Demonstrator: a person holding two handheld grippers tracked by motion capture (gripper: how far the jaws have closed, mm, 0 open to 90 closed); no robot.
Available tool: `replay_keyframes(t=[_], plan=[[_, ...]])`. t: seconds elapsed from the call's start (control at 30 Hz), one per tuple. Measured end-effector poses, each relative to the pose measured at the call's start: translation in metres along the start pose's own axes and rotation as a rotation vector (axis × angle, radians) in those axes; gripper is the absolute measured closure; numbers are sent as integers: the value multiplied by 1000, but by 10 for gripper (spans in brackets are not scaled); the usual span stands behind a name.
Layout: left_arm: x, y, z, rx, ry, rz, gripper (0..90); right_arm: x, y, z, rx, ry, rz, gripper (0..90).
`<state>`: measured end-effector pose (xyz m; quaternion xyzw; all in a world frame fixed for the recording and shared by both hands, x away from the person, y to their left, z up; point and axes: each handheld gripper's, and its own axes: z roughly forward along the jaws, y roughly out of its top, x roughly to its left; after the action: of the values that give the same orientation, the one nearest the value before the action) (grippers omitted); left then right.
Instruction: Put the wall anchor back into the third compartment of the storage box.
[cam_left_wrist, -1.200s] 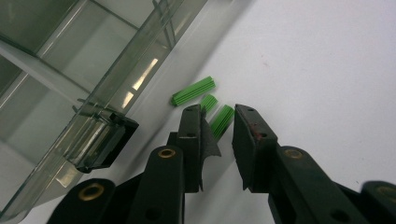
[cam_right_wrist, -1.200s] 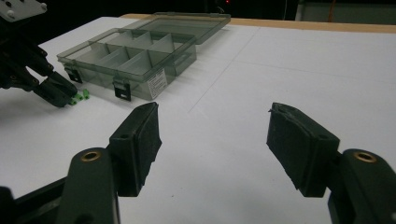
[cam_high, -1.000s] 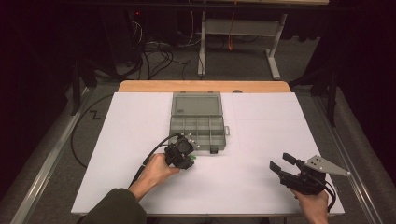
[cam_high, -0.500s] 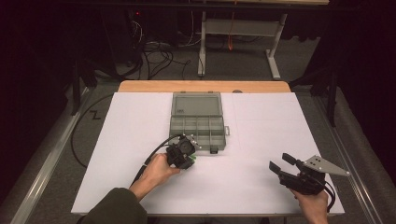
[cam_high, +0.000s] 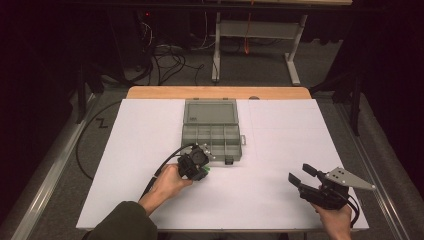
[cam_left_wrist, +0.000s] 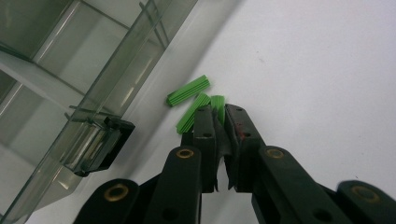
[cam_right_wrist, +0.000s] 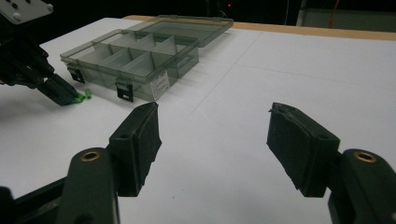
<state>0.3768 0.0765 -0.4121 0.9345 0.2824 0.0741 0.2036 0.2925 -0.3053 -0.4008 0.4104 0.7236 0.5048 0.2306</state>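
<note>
White paper covers the table (cam_high: 280, 150), and 3 green ribbed plugs (cam_left_wrist: 188, 91) lie on it just beside the front wall of the open compartment box (cam_high: 212, 135). The left gripper (cam_left_wrist: 219, 114) has its jaws closed on 1 plug, so the pick seems in hand; next, I think, a lift into a compartment. The right gripper (cam_right_wrist: 212, 140) waits well apart, jaws wide.

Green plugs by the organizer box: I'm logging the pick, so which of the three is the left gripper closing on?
The green plug between the left gripper jaws, farthest from the organizer box. The other two plugs lie free.
</note>
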Motion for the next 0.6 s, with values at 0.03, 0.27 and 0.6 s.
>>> replay_keyframes(t=[0.03, 0.27, 0.6], plan=[[0, 0, 0, 0, 2, -1, 835, 0, 0, 0, -3, 0, -3, 359], [3, -1, -3, -9, -10, -12, 835, 1, 0, -1, -17, 4, -16, 344], [5, -2, -8, -25, -26, -25, 835, 5, 0, -3, -21, 5, -47, 329]])
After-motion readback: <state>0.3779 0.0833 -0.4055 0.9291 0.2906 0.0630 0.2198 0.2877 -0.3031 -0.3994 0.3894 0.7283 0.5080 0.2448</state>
